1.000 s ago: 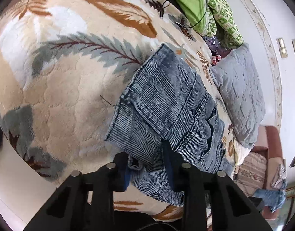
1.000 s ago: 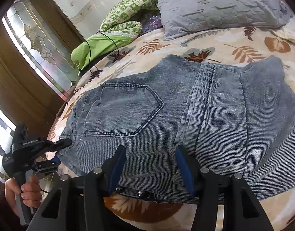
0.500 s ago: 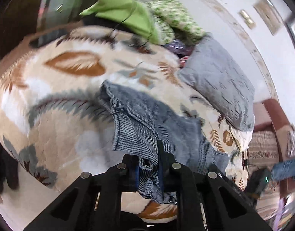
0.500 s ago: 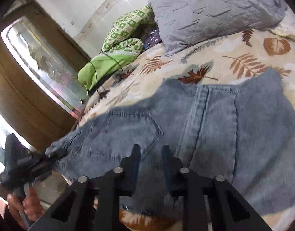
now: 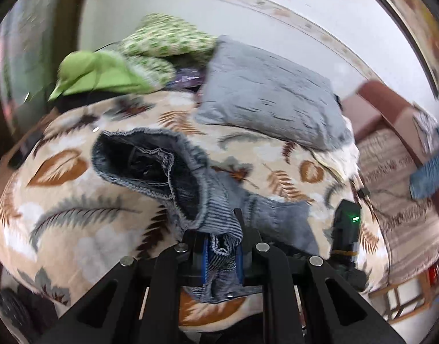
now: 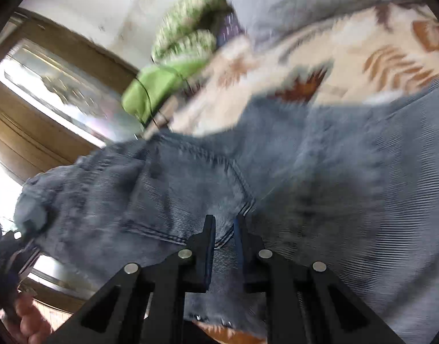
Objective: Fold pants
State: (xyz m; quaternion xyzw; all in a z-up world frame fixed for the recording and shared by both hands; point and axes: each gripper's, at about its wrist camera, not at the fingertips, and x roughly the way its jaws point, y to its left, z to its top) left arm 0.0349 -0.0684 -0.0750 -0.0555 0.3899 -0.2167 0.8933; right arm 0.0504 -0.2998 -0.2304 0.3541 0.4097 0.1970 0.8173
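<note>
Blue-grey denim pants lie on a bed with a leaf-patterned blanket. My left gripper is shut on a bunched edge of the pants and holds it lifted, so a tube of fabric gapes open to the upper left. In the right wrist view the pants fill the frame with a back pocket showing. My right gripper is shut on the denim at the near edge, by the pocket corner. The view is blurred by motion.
A grey pillow and green bedding lie at the head of the bed. A brown sofa stands to the right. A wooden-framed window is on the left. The other handheld gripper shows at the right.
Both grippers went from open to shut on the pants' near edge. They have lifted the fabric, and both cameras have tilted up toward the wall.
</note>
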